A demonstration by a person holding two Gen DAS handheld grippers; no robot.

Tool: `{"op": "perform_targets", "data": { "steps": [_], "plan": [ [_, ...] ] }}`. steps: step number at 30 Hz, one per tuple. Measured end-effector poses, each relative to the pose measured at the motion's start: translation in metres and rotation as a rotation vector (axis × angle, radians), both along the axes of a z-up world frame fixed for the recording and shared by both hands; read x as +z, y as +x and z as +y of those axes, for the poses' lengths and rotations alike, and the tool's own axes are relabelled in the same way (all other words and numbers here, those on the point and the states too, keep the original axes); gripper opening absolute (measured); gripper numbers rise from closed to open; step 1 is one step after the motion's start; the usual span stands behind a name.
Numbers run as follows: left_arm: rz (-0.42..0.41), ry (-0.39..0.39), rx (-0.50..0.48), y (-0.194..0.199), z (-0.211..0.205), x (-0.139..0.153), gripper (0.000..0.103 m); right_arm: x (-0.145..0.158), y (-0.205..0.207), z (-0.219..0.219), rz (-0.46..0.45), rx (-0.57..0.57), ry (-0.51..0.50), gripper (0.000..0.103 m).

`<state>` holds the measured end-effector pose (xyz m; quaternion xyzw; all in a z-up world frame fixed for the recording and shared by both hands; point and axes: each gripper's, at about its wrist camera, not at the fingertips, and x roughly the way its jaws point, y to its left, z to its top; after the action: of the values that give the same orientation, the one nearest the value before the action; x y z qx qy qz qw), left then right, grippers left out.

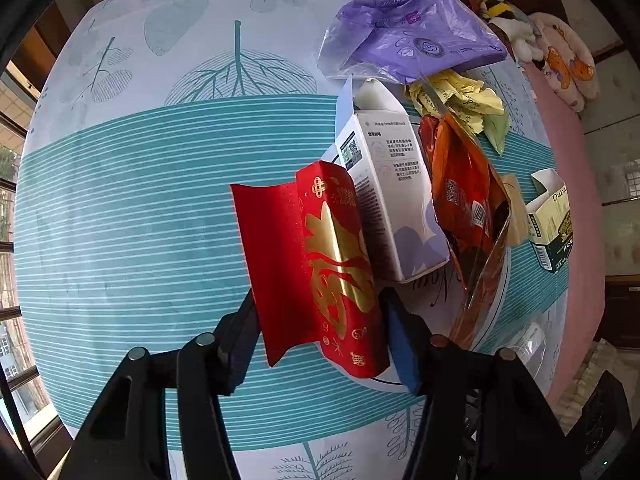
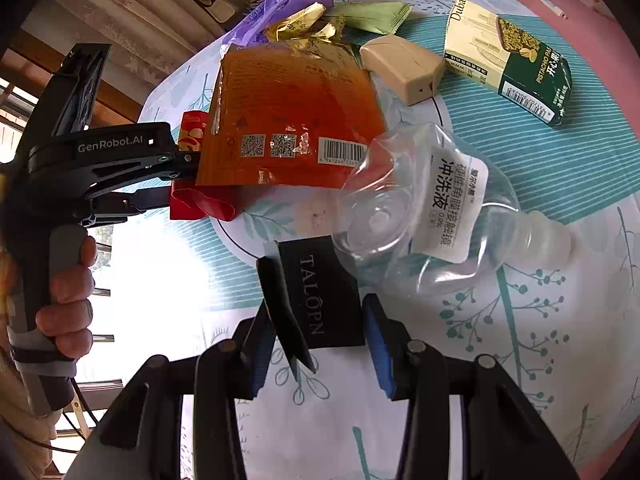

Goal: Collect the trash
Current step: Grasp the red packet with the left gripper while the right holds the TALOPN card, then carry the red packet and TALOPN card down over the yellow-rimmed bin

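A red packet with gold print (image 1: 320, 240) stands bent between the jaws of my left gripper (image 1: 320, 312), and both pads press its sides. From the right wrist view the left gripper (image 2: 182, 178) comes in from the left, with the red packet (image 2: 200, 206) in it, half hidden behind an orange pouch (image 2: 288, 120). My right gripper (image 2: 318, 320) is shut on a small black box (image 2: 320, 280) marked TALOPN, held above the table. A crushed clear bottle (image 2: 420, 208) lies just beyond that box.
Trash is piled on a white plate (image 1: 440, 300): a white carton (image 1: 392, 184), the orange pouch (image 1: 460, 200), a yellow wrapper (image 1: 460, 96), a purple bag (image 1: 408, 36). A pistachio box (image 2: 516, 60) and a beige box (image 2: 404, 68) lie on the teal tablecloth (image 1: 120, 220). A hand (image 2: 68, 280) holds the left gripper's handle.
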<state>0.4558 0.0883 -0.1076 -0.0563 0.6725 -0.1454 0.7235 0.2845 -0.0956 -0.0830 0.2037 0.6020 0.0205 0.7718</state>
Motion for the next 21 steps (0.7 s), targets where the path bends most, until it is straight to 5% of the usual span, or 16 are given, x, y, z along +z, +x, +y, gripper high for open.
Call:
{"op": "perform_targets", "data": {
  "steps": [4,21],
  "plan": [
    [-0.001,-0.033,-0.001,-0.006,0.0,0.003,0.021,-0.002,-0.002,-0.001,0.0,-0.009,0.007,0.042],
    [-0.201,0.071,-0.047,-0.125,0.009,0.064,0.016,0.014,-0.05,-0.01,-0.041,0.058,0.053,0.042]
  ]
}}
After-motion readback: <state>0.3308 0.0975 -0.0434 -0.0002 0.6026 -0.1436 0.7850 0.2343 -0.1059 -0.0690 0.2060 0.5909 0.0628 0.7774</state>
